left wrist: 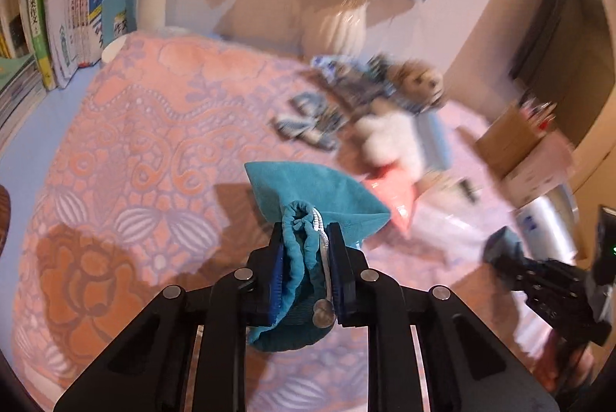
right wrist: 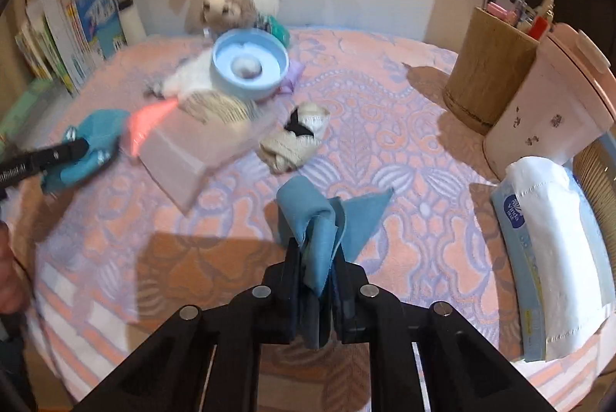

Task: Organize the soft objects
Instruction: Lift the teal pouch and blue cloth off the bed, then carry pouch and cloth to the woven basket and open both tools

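Note:
My left gripper [left wrist: 308,231] is shut on a teal drawstring pouch [left wrist: 308,196], held above the pink patterned cloth [left wrist: 134,142]. It also shows in the right wrist view [right wrist: 82,146] at the far left with the pouch [right wrist: 100,131]. My right gripper [right wrist: 317,246] is shut on a folded blue cloth [right wrist: 315,215], lifted over the table; it shows in the left wrist view [left wrist: 504,254] at the right. A clear box [right wrist: 200,150] holds soft toys, a white plush [left wrist: 389,138] and a blue bowl [right wrist: 250,65]. Beige socks [right wrist: 296,138] lie beside the box.
A white vase of flowers [left wrist: 338,23] and books [left wrist: 88,0] stand at the back. A wooden pen holder [right wrist: 489,73], a pink container [right wrist: 554,96] and a tissue pack [right wrist: 546,258] stand at the right. A brown plush [right wrist: 227,11] sits behind the bowl.

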